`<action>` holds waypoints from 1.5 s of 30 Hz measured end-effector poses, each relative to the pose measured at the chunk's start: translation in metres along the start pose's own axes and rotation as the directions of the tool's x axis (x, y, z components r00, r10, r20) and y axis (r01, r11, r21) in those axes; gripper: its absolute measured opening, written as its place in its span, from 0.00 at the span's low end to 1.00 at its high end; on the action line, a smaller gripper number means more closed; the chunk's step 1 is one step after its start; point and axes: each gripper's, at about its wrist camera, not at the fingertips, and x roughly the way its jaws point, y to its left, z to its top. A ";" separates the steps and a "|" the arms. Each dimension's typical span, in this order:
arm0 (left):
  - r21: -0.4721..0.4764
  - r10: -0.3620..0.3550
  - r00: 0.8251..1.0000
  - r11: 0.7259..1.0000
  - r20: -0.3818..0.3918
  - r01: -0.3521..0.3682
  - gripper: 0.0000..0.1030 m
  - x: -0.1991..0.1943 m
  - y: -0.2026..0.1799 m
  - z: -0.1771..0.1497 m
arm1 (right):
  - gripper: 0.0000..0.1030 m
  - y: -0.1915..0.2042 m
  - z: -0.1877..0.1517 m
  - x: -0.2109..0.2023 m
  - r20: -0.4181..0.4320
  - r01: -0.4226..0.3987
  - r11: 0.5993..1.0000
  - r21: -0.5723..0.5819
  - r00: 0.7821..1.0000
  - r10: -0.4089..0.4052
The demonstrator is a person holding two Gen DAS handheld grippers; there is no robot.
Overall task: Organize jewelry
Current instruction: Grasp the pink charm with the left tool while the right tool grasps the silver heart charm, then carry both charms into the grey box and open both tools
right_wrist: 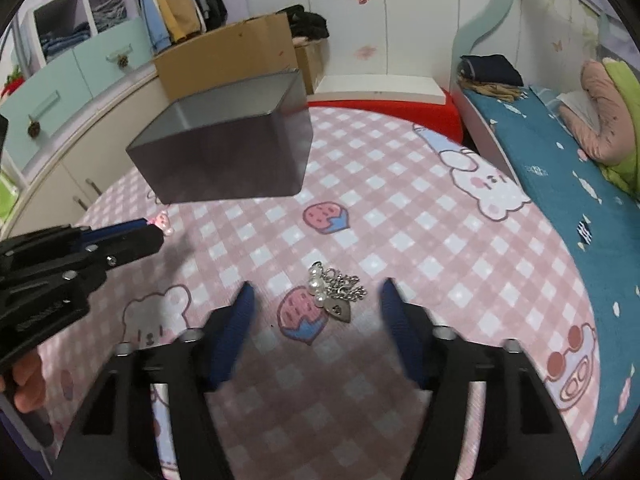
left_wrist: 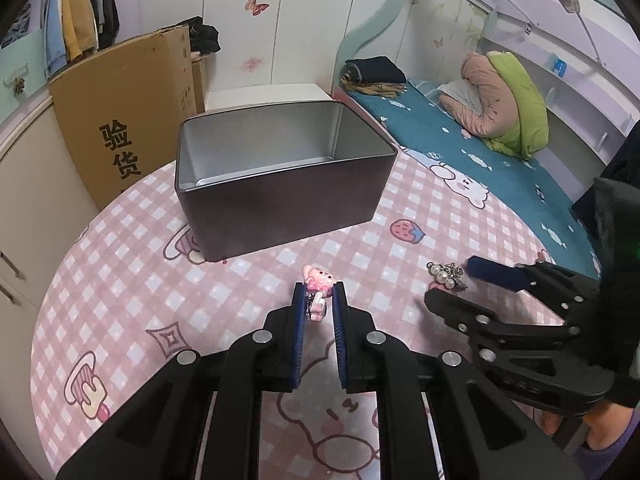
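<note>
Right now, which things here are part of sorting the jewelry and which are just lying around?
For the job: pink charm in the left gripper; pearl and heart chain between the open right gripper; metal tin.

Lying about: cardboard box; folded clothes; rolled quilt.

Surface lies open to the right of the tin box; passage there unobstructed. The box stands as the 1 tall obstacle toward the far edge, its top open. Left hand-held gripper and right hand-held gripper work side by side, with a narrow strip of bare cloth between them. Pearl chain lies between the spread right jaws. Cardboard carton blocks the far left.
</note>
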 end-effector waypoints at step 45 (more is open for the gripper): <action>-0.091 -0.087 0.995 0.992 0.054 0.092 0.11 -0.013 0.054 0.097 | 0.12 0.035 0.137 -0.034 0.154 -0.195 0.980 -0.032 0.968 0.198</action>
